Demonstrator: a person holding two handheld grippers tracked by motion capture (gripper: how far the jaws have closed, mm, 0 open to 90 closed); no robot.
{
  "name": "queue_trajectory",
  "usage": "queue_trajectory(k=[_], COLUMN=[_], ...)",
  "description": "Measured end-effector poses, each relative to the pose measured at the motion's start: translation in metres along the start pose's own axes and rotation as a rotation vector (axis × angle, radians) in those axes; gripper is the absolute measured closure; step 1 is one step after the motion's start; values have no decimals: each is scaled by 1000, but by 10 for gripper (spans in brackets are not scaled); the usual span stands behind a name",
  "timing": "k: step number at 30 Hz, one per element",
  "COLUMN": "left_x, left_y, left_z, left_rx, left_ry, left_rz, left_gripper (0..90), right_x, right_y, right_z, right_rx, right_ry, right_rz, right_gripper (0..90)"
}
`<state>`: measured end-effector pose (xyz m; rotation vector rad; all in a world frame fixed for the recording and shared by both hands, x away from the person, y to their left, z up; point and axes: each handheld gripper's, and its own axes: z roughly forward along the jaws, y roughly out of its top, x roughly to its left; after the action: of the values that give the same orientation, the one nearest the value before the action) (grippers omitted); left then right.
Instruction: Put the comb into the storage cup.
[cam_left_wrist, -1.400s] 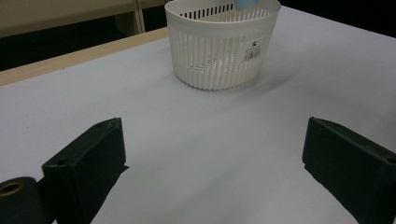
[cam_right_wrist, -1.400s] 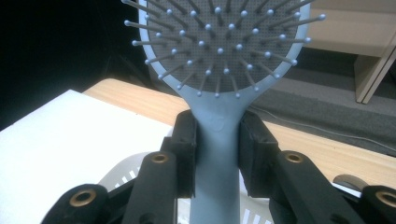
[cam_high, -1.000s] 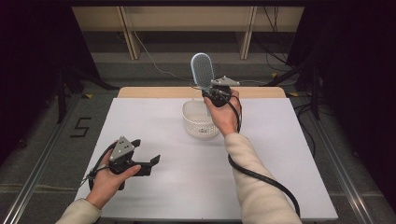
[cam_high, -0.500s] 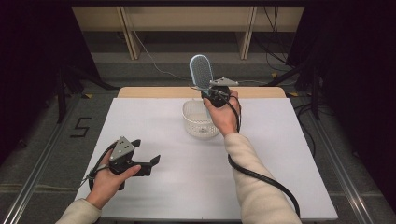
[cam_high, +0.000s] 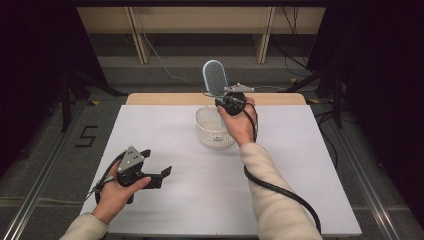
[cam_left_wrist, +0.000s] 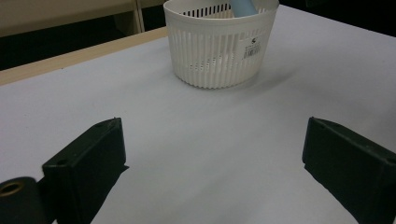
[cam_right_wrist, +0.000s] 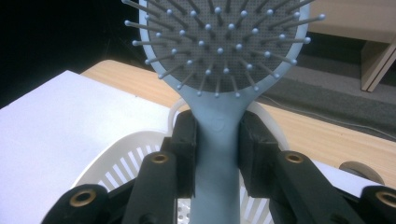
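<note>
A light blue hairbrush (cam_high: 215, 78) with a grey bristle pad stands upright above a white slotted basket (cam_high: 209, 129) at the table's far middle. My right gripper (cam_high: 226, 98) is shut on its handle (cam_right_wrist: 215, 154), both pads pressing the sides just below the head (cam_right_wrist: 219, 37). The handle's lower end (cam_left_wrist: 243, 6) reaches into the basket (cam_left_wrist: 219, 46). My left gripper (cam_high: 157, 175) rests low over the white table near the front left, jaws open with nothing between them (cam_left_wrist: 212, 172).
White sheet covers the table (cam_high: 300, 165), with a bare wooden strip (cam_high: 165, 99) along the far edge. A black cable (cam_high: 280, 187) trails from the right gripper across the right side. Dark floor and stands surround the table.
</note>
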<state>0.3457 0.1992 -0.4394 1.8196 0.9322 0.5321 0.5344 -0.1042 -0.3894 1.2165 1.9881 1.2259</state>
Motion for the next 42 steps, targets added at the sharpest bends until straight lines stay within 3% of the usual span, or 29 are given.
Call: queue_trajectory(k=[42], left_x=[0], left_y=[0], left_z=[0], left_rx=[1], left_ry=[-2], left_rz=[0], left_gripper=[56], right_x=[0], right_y=[-2], right_z=[8], right_rx=[17], right_ry=[-17], right_rz=[-1], right_gripper=[703])
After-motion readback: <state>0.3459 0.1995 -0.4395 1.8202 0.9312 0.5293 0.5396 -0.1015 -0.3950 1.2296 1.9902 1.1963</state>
